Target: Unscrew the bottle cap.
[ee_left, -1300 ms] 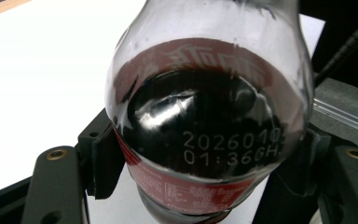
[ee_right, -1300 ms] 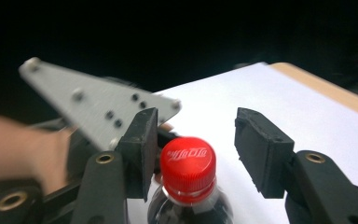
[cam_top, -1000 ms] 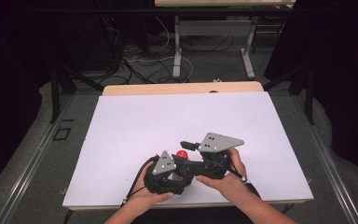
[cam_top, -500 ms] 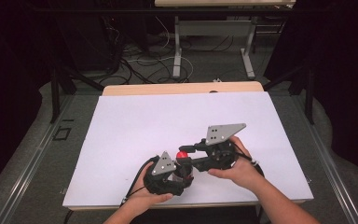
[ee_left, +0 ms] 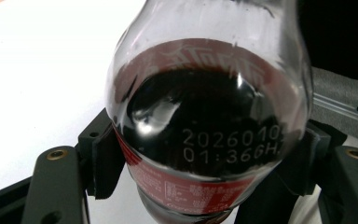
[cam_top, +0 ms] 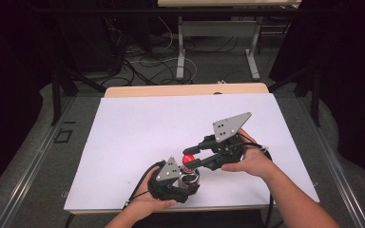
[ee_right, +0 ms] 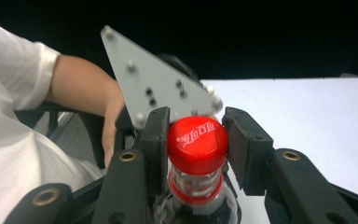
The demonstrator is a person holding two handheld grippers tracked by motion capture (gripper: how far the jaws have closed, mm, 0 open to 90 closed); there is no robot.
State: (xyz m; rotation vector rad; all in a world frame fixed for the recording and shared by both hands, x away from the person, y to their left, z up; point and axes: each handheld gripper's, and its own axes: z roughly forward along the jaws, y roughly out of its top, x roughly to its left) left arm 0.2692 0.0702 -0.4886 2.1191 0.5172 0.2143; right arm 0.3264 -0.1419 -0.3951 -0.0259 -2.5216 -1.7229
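Observation:
A small clear bottle (ee_left: 205, 116) of dark cola with a red label stands near the table's front edge, and my left gripper (ee_left: 205, 158) is shut on its belly. From above, the left gripper (cam_top: 188, 179) sits under a person's left hand. The bottle's red cap (ee_right: 197, 139) lies between the pads of my right gripper (ee_right: 196, 135), both pressed to its sides. In the high view the right gripper (cam_top: 186, 157) reaches in from the right, with the red cap (cam_top: 188, 158) at its tips.
A white sheet (cam_top: 161, 123) covers the table, bare beyond the grippers. The person's white sleeve (ee_right: 9, 70) and forearm sit behind the left gripper's grey plate (ee_right: 154, 88). A dark floor with cables (cam_top: 138, 61) and desk legs lies past the far edge.
The right hand and its gripper have swung out to the right and farther from the person, so its jaws now come at the cap from the right. The left gripper and bottle stayed put.

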